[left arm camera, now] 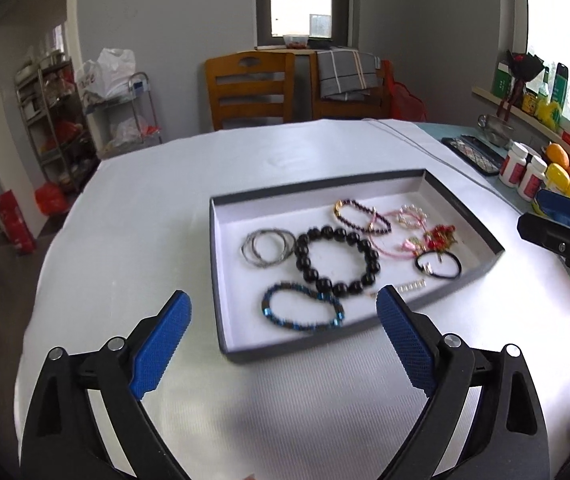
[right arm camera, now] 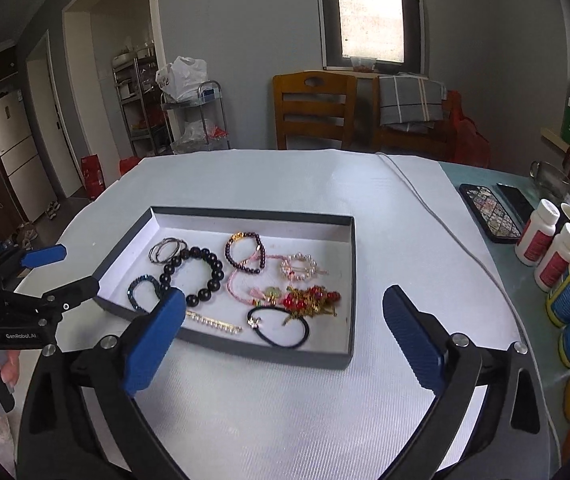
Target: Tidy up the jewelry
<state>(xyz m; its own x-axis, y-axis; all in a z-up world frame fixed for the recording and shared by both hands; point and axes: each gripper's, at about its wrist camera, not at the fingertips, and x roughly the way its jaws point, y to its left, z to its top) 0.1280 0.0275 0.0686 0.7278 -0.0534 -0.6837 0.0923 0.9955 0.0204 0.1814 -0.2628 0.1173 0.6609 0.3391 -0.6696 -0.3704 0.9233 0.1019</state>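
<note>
Inside the grey tray (left arm camera: 457, 276) mid-table lies your jewelry, black bead bracelet (left arm camera: 337, 260) central; your left gripper (left arm camera: 285, 320) and right gripper (right arm camera: 285, 316) hover at its near edge, jaws spread wide, empty.

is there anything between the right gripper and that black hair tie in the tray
Only the tray's low near wall. The open right gripper is above it, and the black hair tie lies just inside, uncovered, with the red and gold ornament touching its far side.

Right gripper (right arm camera: 285, 312) wide open, jewelry tray (right arm camera: 245, 213), white table (right arm camera: 285, 400)
</note>
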